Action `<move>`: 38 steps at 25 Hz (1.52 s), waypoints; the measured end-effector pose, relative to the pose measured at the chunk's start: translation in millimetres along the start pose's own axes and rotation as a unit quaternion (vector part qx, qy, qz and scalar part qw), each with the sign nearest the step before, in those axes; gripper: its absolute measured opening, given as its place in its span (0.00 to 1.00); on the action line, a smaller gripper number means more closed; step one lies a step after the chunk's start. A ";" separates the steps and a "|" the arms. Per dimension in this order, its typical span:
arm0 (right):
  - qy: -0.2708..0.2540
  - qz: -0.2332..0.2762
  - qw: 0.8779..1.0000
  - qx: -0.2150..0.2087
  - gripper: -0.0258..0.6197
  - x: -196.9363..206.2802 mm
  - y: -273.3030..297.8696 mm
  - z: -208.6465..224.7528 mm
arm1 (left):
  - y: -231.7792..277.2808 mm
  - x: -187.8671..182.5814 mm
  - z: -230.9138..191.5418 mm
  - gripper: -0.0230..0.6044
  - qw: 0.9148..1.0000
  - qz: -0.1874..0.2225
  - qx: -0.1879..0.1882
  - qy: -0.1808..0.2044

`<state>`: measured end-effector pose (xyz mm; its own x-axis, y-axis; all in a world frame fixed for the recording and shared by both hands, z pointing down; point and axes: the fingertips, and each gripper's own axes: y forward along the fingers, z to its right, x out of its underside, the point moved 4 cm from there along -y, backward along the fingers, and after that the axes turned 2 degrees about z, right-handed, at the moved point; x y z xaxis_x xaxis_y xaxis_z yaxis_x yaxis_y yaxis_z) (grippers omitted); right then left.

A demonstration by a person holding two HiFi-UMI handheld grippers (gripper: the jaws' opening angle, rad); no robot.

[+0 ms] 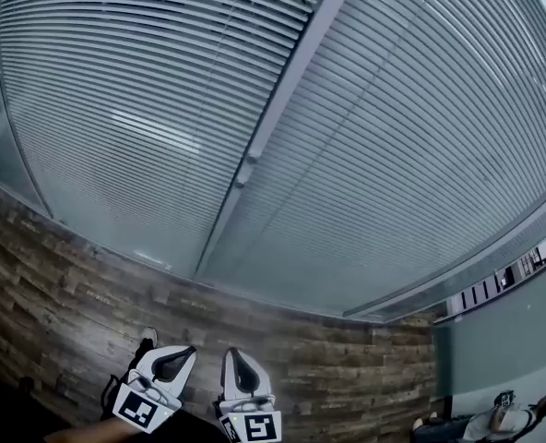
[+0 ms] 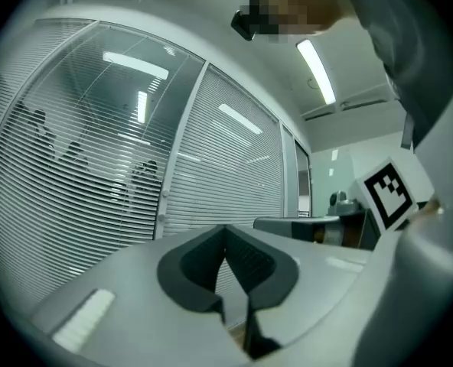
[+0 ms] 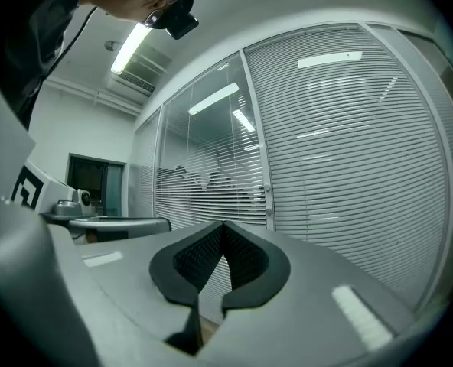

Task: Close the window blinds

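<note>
The window blinds hang in two wide panes, one on each side of a white post. In the gripper views, dark shapes show through the slats left of the post. Right of the post the slats look more shut. Below the post runs a band of wood planks. The left tongs and the right tongs sit side by side below the post, apart from the blinds. Both tongs are pressed shut at the tips, with nothing in them.
</note>
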<state>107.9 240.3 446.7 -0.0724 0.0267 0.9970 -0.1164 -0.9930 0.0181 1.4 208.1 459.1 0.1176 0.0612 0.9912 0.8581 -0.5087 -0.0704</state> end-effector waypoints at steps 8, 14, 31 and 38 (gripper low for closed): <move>-0.016 0.006 1.000 0.004 0.04 -25.2 96.4 4.1 | 47.9 -38.1 -82.8 0.03 1.000 0.017 0.021 0.008; -0.040 0.012 0.998 0.042 0.04 -40.1 139.7 16.5 | 68.2 -41.7 -128.1 0.03 0.999 0.015 0.031 0.015; -0.090 -0.003 0.996 -0.003 0.05 -53.6 231.2 75.7 | 138.0 -53.2 -167.1 0.03 0.999 0.021 -0.036 -0.019; -0.083 -0.014 0.996 0.005 0.13 -47.0 273.3 94.6 | 155.4 -58.9 -187.8 0.03 0.999 0.048 -0.019 0.010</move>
<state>173.2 -43.2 411.9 0.0953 0.0364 0.9948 -0.1058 -0.9933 0.0465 33.9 -35.8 410.9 0.1889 -0.0057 0.9820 0.8231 -0.5444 -0.1615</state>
